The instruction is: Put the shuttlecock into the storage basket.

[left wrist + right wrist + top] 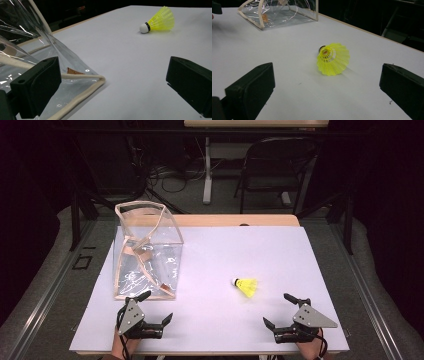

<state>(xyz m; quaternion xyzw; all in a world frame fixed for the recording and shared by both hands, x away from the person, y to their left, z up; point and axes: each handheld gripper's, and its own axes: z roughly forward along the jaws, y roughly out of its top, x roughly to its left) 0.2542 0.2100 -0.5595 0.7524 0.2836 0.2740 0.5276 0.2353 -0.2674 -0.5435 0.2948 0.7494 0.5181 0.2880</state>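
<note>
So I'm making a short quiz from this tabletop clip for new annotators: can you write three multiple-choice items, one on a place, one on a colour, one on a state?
1. Where does the shuttlecock lie?
A. inside the clear bag
B. on the white table top, ahead of the right gripper
C. between the left gripper's jaws

2. What colour is the shuttlecock's skirt?
A. yellow
B. red
C. blue

3. How does the right gripper stand?
A. shut on the shuttlecock
B. shut on nothing
C. open, holding nothing

Answers: 1 B, it rests on the bare table top, apart from the clear bag. 2 A, the mesh skirt is bright yellow with a white tip. 3 C, the right gripper view shows its jaws wide apart with the shuttlecock farther off.
</note>
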